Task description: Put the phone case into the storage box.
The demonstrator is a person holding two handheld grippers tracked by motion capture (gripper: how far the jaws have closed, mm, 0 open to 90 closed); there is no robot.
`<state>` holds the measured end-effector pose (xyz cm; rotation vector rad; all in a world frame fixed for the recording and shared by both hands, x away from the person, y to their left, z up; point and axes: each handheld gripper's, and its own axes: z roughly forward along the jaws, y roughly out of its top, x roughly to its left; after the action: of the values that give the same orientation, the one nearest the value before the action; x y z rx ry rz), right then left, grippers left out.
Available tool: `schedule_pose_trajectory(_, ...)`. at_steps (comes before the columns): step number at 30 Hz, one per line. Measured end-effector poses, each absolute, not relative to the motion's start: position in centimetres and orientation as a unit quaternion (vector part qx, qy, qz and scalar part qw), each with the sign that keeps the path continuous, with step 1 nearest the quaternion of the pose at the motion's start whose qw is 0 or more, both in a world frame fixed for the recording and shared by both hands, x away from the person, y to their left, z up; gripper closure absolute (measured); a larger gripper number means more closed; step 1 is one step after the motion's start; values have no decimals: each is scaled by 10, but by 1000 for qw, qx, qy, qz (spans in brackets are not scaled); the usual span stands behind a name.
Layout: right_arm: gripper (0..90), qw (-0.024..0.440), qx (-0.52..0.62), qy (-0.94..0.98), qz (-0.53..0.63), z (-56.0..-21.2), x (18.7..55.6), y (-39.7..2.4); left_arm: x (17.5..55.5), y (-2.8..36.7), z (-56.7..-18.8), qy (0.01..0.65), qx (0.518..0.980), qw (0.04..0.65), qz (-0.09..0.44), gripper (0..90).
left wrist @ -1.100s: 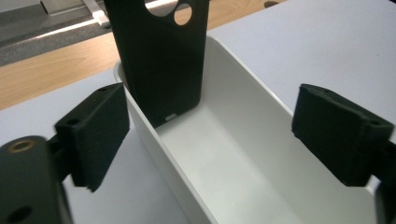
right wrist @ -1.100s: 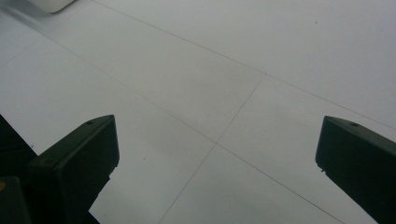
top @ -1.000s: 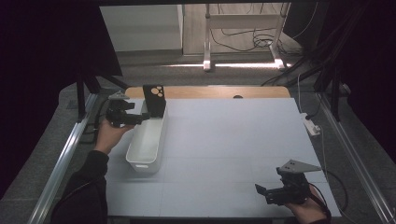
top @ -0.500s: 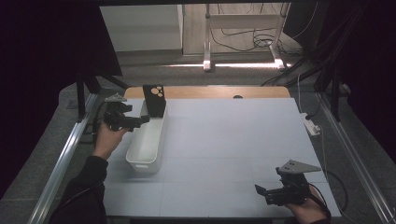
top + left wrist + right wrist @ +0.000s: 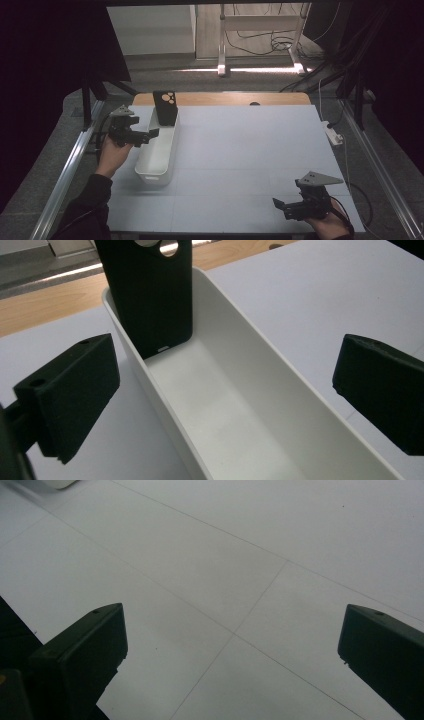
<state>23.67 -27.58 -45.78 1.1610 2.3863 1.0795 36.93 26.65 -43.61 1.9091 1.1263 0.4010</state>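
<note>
Phone case point(image 5: 165, 107), black with round camera holes near its top, stands upright at the far end of the long white bin point(image 5: 158, 150), leaning against the bin's end wall with its lower edge on the bin floor. Largest in the scene is the white surface point(image 5: 240, 160), marked by thin seams; the bin lies along its left side. The left tool point(image 5: 153, 133) hovers at the bin's left rim, just short of the case, its jaws spread wide after having just been opening, with nothing between them. In the left gripper view the case point(image 5: 147, 295) stands free beyond both jaws. The right tool point(image 5: 278, 204) sits near the front right corner, jaws wide apart over bare surface.
</note>
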Motion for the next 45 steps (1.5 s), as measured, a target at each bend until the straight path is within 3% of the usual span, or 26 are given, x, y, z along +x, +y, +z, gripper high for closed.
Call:
schedule_pose_trajectory(10, 0, 137, 401, 825, 373, -458, 237, -275, 354, 268, -435, 432, 772, 444, 141, 0)
schedule_pose_trajectory(45, 0, 135, 403, 825, 374, -458, 237, -276, 299, 263, -435, 419, 775, 450, 147, 0)
